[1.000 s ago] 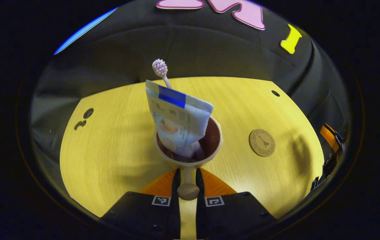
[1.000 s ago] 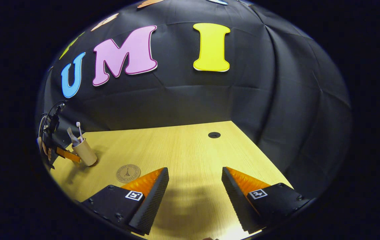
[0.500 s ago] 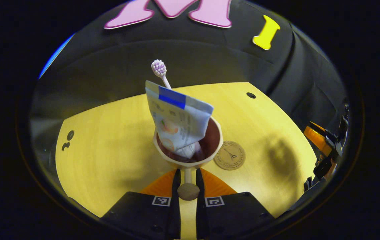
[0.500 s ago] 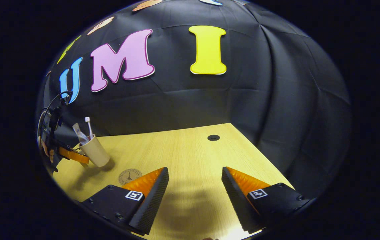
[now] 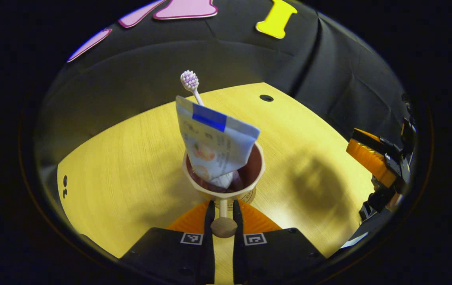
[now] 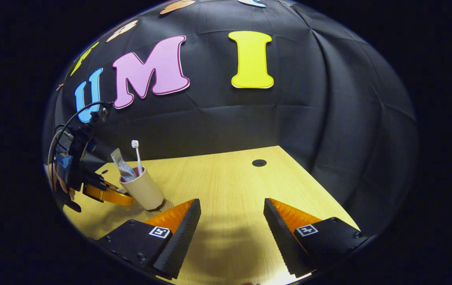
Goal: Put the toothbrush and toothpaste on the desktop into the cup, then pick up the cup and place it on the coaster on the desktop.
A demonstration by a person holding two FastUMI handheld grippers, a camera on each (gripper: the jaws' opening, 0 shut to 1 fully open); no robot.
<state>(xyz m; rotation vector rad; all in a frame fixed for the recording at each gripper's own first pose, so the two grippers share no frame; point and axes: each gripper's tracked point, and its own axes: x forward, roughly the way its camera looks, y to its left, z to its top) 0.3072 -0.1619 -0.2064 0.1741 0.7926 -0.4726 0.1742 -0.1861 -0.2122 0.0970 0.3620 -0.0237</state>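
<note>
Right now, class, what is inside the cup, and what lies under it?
Inside the cup stand a toothpaste tube and a toothbrush. Under it, the coaster's edge peeks out; the rest is covered.

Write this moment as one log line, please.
left tongs: gripping cup handle | toothbrush, toothpaste: inside cup | cup: over coaster | right tongs: open

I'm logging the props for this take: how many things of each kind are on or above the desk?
Cup: 1
Toothbrush: 1
Toothpaste: 1
Coaster: 1
Total: 4
</note>
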